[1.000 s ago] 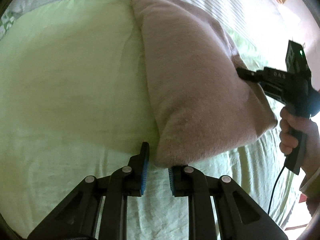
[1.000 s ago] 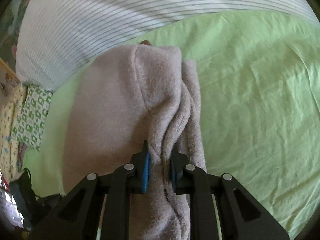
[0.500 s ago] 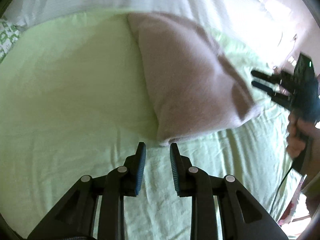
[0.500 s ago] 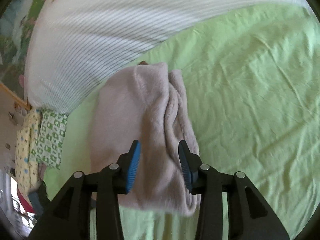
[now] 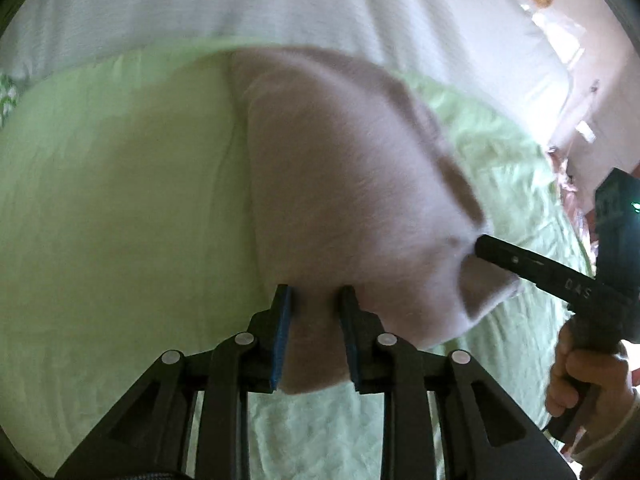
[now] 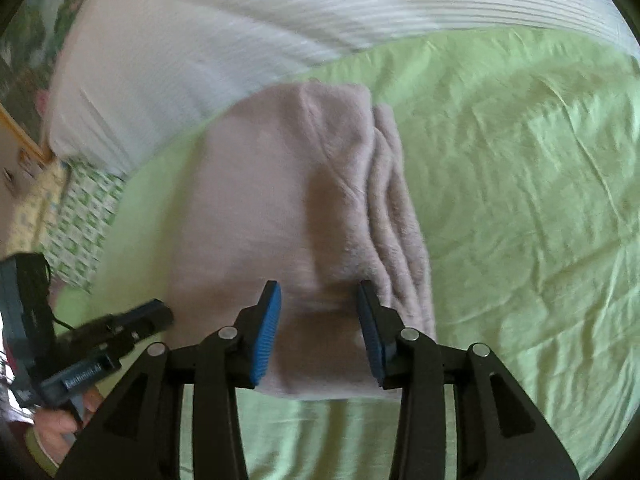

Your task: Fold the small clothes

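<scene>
lying folded at frame centre on the green sheet, the pink garment sits below a striped white pillow. left gripper and right gripper both straddle its near edge, jaws just opened, pads not pressing. patterned cloth lies at left. a hand grips the right handle.

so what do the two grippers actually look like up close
Both are matte black frames with silver rivets and ribbed blue pads. The right gripper carries pale lettering and a green light, the left gripper white lettering and a black cable.
</scene>
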`<act>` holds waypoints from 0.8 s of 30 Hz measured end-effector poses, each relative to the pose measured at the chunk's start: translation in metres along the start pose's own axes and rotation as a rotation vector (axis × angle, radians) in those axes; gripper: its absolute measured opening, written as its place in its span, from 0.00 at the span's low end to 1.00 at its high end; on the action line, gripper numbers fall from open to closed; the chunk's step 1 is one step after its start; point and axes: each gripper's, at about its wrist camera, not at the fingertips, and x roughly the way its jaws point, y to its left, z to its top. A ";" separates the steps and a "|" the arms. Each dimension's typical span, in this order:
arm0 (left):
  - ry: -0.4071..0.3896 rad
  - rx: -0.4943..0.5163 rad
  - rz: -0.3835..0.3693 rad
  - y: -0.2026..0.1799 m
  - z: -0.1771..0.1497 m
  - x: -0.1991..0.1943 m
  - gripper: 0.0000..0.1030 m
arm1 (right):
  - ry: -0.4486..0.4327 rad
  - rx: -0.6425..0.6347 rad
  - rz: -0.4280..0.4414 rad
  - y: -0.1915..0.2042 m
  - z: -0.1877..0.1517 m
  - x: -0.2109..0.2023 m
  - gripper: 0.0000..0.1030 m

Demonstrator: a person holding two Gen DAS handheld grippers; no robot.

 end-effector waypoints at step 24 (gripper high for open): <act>-0.043 -0.083 0.045 0.025 0.080 0.014 0.75 | -0.119 0.080 -0.026 -0.011 0.061 0.003 0.59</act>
